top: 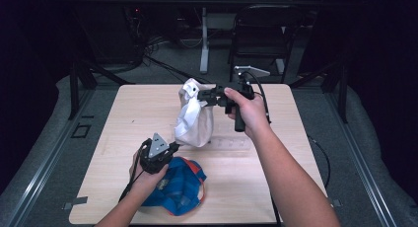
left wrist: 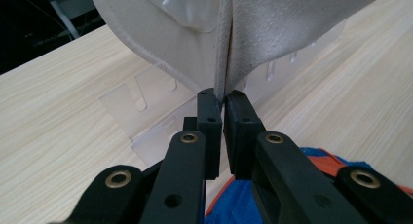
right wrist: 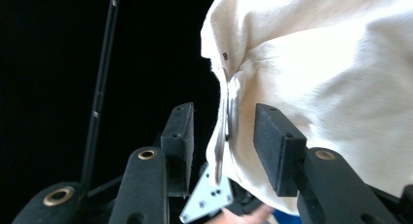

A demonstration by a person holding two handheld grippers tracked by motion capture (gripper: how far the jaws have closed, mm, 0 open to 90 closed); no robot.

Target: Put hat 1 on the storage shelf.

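High view: we see white cloth cap (top: 193,119) lifted mid-table; left gripper (left wrist: 220,98) clenched on its lower edge, right gripper (right wrist: 221,121) spread around far top. Blue-orange cap (top: 178,186) lies near left.

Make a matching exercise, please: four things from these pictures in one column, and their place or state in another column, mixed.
Things:
1. white cloth
2. blue and orange cloth
3. left gripper
4. right gripper

States:
A. jaws open around an upper fold
B. lying flat on the table
C. held up, hanging
D. shut on a lower edge

Pairs: 1-C, 2-B, 3-D, 4-A
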